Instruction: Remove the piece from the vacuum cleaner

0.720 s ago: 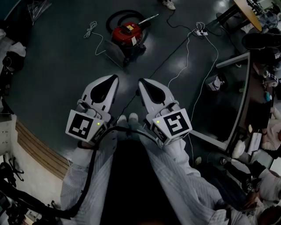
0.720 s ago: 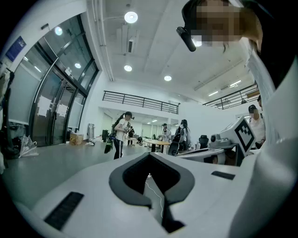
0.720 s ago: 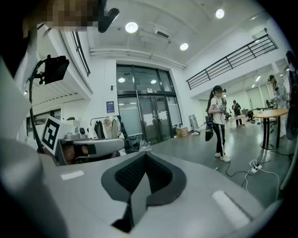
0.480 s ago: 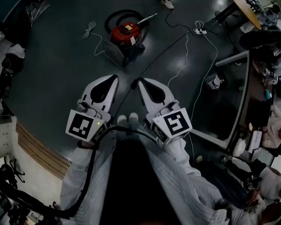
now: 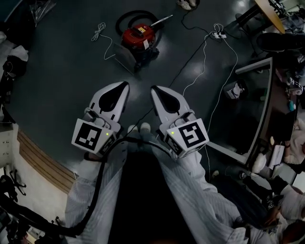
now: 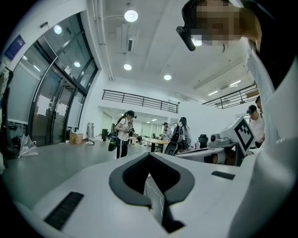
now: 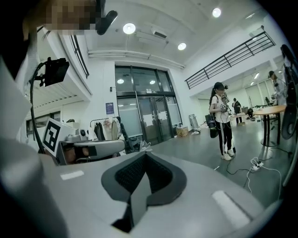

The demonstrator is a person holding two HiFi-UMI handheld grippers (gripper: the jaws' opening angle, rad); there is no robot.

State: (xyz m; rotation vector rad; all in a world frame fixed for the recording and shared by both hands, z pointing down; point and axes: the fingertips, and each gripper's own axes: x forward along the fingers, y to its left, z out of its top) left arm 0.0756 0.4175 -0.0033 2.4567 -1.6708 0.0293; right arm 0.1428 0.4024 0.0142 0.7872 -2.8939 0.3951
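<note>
The red vacuum cleaner (image 5: pixel 139 38) sat on the dark floor (image 5: pixel 62 76), far from the person and a little to the left. A black hose (image 5: pixel 135 14) curled around its far side. A thin metal tube (image 5: pixel 162 19) stuck out to the right of it. I could not tell which piece of it was the one to take off.

The person stood well apart from it and held both tools out over the floor, pointing at the vacuum cleaner. The left gripper (image 5: pixel 126 84) was on the left and the right gripper (image 5: pixel 153 88) was just beside it on the right. They did not touch each other. Each one had a cube with a black and white square on its near end, the left cube (image 5: pixel 89 136) and the right cube (image 5: pixel 189 135).

The left gripper's fingers (image 6: pixel 93 186) were pressed shut with nothing between them. The right gripper's fingers (image 7: pixel 209 186) were shut too, and they held nothing.

A white cord (image 5: pixel 98 32) lay on the floor to the left of the vacuum cleaner. A plug strip (image 5: pixel 218 34) lay far off to the right, with long cables running from it. The tips of the person's white shoes (image 5: pixel 138 128) showed between the two grippers.
</note>
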